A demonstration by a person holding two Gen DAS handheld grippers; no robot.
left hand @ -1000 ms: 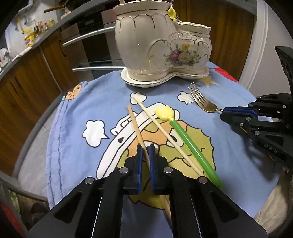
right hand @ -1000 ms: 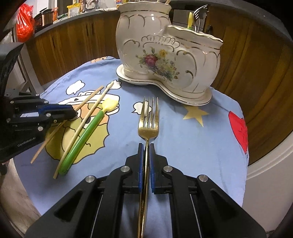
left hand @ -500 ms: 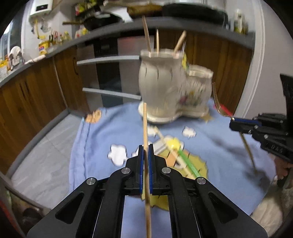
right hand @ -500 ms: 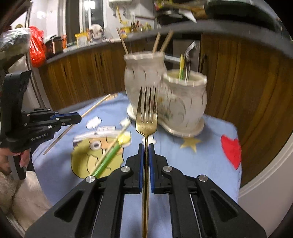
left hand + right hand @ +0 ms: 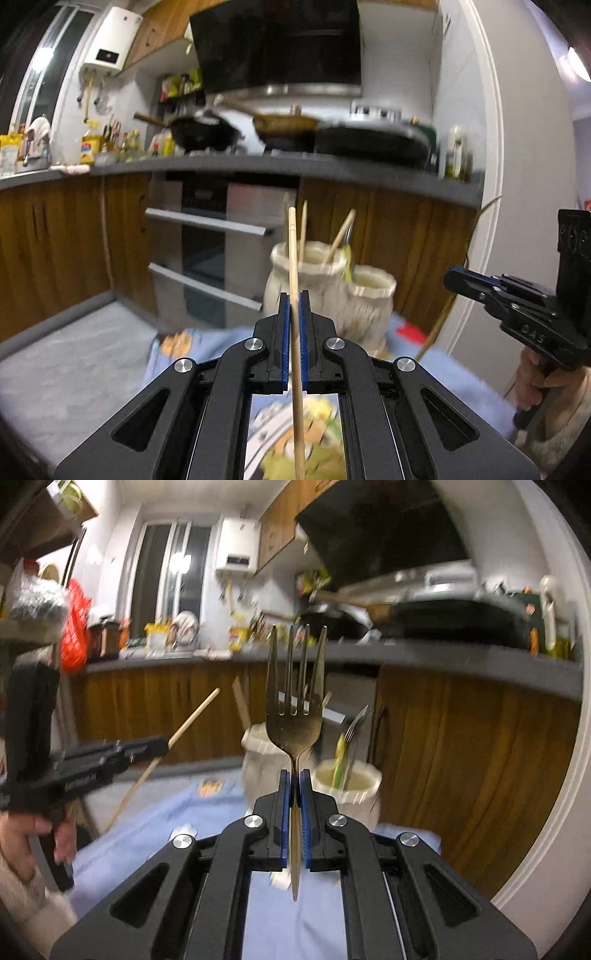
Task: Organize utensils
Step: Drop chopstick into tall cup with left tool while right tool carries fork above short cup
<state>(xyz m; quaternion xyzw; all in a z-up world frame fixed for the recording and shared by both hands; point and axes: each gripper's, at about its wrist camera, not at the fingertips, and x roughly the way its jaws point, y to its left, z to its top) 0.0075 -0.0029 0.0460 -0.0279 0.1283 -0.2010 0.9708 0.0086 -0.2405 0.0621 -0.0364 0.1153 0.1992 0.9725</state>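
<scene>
My left gripper is shut on a wooden chopstick that stands nearly upright in front of the cream two-pot ceramic holder. A gold fork, tines up, is clamped in my right gripper. Behind the fork stands the holder, its taller pot with chopsticks and its lower pot with a fork and a green-yellow utensil. Each gripper shows in the other's view: the right gripper at the right, the left gripper with its chopstick at the left. Both hang above the blue cartoon cloth.
A kitchen counter with pans and bottles runs behind the table, over wooden cabinets and an oven. A person's hand holds the left gripper's handle. A white door frame stands at the right.
Both grippers have risen off the cloth and tipped up toward level. The chopstick and the fork left the table with them and now stand upright before the holder.
</scene>
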